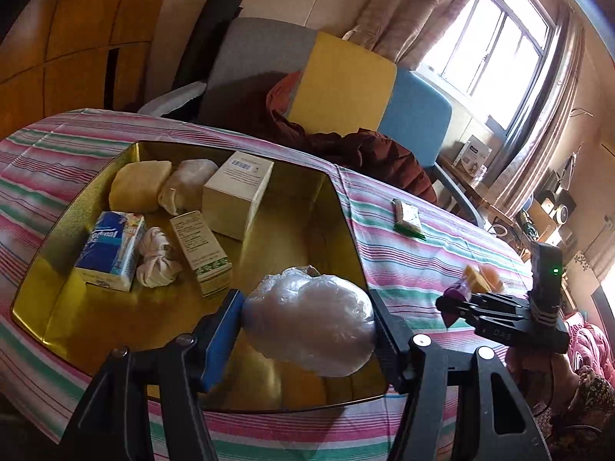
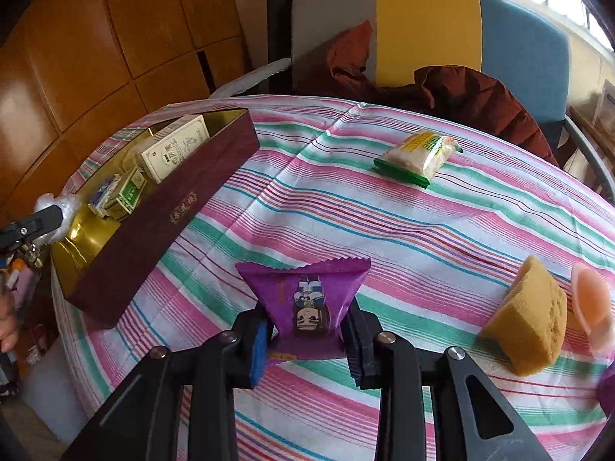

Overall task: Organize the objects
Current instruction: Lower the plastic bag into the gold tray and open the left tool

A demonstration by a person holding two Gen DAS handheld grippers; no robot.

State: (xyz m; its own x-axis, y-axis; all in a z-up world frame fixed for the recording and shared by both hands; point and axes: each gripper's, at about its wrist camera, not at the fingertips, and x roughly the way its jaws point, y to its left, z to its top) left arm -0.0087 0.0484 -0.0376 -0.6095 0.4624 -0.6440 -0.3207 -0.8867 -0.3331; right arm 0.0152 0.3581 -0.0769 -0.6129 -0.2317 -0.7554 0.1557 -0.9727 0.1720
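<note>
Right wrist alone shows the green-edged packet's [image 2: 419, 157] printed face.

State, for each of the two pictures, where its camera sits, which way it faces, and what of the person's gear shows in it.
Left wrist: on the left gripper, facing down into the gold-lined box; jaws pinch a clear plastic bundle.
Right wrist: on the right gripper, facing the striped tablecloth; jaws clamp a purple snack packet.
Shared: box, cloth, green snack packet, each other's gripper.
</note>
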